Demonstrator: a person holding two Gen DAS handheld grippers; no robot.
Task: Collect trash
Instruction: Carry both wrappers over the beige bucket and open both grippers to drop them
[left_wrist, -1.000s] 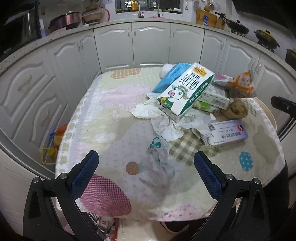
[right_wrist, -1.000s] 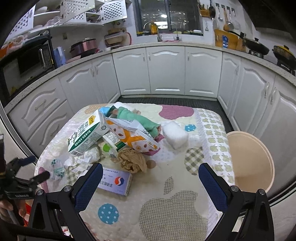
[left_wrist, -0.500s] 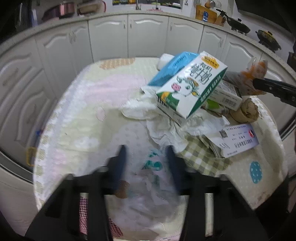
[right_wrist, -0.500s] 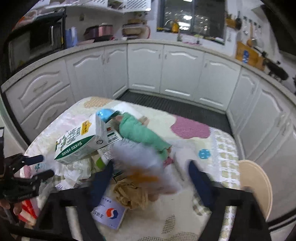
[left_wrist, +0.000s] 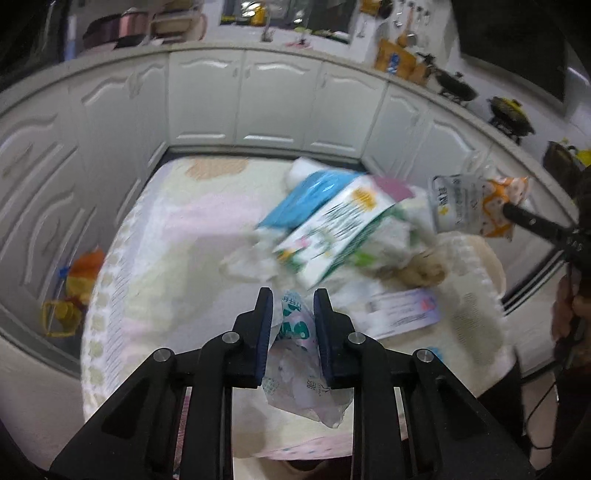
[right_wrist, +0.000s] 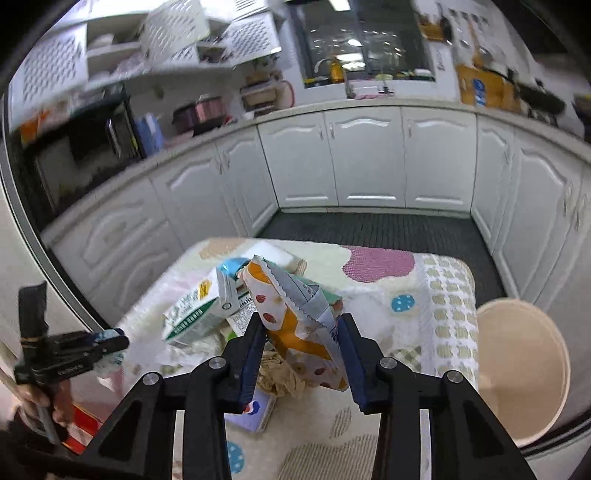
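Both tools are loaded: the left gripper (left_wrist: 292, 308) has its blue pads pinched on a crumpled clear plastic wrapper with green print (left_wrist: 297, 354), held just above the near edge of the pastel patchwork-covered table (left_wrist: 177, 236), while the right gripper (right_wrist: 301, 332) is clamped on an orange-and-white crinkle-edged snack bag (right_wrist: 299, 325), lifted clear of the heap and standing tilted between the fingers. Under that bag the pile sits mid-table: a green-and-white milk carton (right_wrist: 195, 310) lying on its side, a blue pack (left_wrist: 310, 195) tucked behind it, a wad of crumpled brown paper (right_wrist: 279, 376) right below the bag, and a flat white-and-lilac medicine box (left_wrist: 402, 312) at the heap's near side. White tissue (left_wrist: 255, 262) spills out beside the carton toward the left gripper. The only open container is a round beige bin (right_wrist: 524, 369), standing off the table's right edge just beside the checked border; whatever is inside I cannot make out. Far of the heap the cloth lies bare up to the far edge, with dark ribbed floor matting (right_wrist: 376, 230) running between the table and the white cabinets (right_wrist: 365, 158). Much of the left view is motion-blurred.
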